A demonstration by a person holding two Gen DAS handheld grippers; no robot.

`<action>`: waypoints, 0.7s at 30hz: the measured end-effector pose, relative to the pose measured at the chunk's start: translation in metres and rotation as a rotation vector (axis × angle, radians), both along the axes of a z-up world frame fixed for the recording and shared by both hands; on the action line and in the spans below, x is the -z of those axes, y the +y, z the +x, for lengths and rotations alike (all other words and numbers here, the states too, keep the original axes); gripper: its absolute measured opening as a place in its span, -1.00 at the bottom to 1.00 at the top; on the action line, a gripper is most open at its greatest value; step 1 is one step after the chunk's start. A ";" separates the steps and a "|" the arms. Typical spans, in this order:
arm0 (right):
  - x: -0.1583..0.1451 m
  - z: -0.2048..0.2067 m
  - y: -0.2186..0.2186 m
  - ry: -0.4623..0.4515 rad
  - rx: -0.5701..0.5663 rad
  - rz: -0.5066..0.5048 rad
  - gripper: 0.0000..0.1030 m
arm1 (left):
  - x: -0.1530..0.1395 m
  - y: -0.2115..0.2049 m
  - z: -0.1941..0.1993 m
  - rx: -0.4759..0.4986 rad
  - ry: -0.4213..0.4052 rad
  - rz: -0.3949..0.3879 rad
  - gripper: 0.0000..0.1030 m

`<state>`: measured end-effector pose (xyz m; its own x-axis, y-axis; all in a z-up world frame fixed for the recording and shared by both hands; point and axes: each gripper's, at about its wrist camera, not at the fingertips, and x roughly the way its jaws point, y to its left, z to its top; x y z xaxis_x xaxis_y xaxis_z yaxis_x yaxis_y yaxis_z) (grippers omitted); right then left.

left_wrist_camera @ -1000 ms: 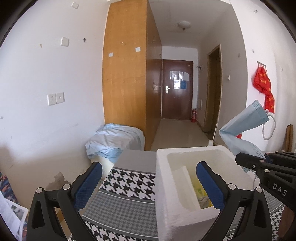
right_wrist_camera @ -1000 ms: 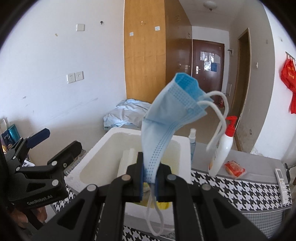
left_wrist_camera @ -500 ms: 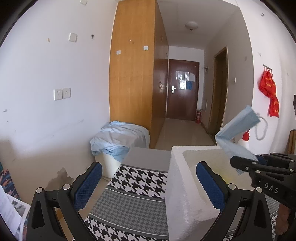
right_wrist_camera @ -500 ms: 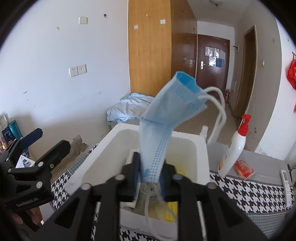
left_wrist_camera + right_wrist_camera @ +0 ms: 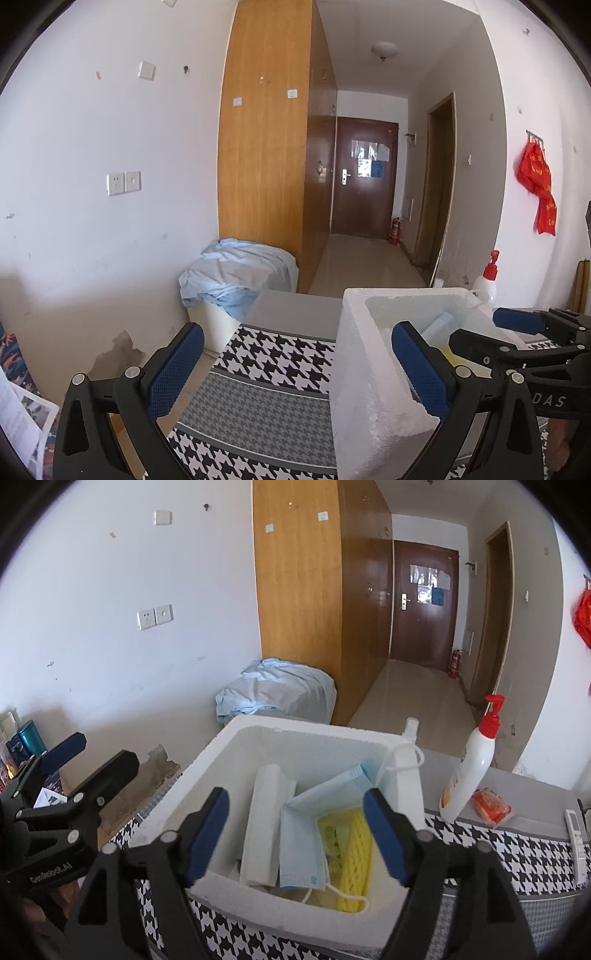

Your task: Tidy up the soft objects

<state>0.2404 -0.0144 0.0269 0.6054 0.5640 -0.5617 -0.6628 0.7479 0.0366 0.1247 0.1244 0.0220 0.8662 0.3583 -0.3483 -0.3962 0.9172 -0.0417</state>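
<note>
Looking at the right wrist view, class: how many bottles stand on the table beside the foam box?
2: the white pump bottle with a red top stands right of the foam box; a small spray bottle peeks over its far rim. Others may be hidden.

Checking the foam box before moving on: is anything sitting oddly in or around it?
One thing: the blue face mask lies crumpled inside the foam box, but one white ear loop hangs over the far rim instead of inside.
</note>
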 end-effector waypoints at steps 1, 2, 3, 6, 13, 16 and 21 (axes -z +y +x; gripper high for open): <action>-0.001 -0.001 -0.002 -0.004 0.007 0.003 0.62 | 0.000 -0.001 -0.001 0.002 0.000 0.001 0.98; -0.001 -0.002 -0.003 -0.005 0.009 0.004 0.62 | -0.001 0.000 0.000 0.004 0.000 0.000 0.98; -0.001 -0.002 -0.005 -0.006 0.014 0.006 0.65 | -0.001 0.000 -0.001 0.005 -0.001 0.000 0.98; -0.002 -0.003 -0.008 -0.007 0.027 0.010 0.78 | -0.002 -0.003 -0.002 0.011 -0.003 0.003 0.98; -0.004 -0.009 -0.018 -0.020 0.041 0.013 0.86 | -0.005 -0.009 -0.006 0.014 -0.010 0.010 0.98; -0.005 -0.011 -0.023 -0.018 0.048 0.026 0.91 | -0.005 -0.011 -0.007 0.014 -0.010 0.006 0.98; -0.006 -0.012 -0.035 -0.018 0.076 0.051 0.98 | -0.005 -0.019 -0.009 0.019 -0.007 0.006 0.98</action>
<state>0.2285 -0.0491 0.0327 0.6571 0.5436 -0.5222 -0.6049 0.7937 0.0649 0.1155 0.1056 0.0274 0.8752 0.3437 -0.3404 -0.3783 0.9249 -0.0389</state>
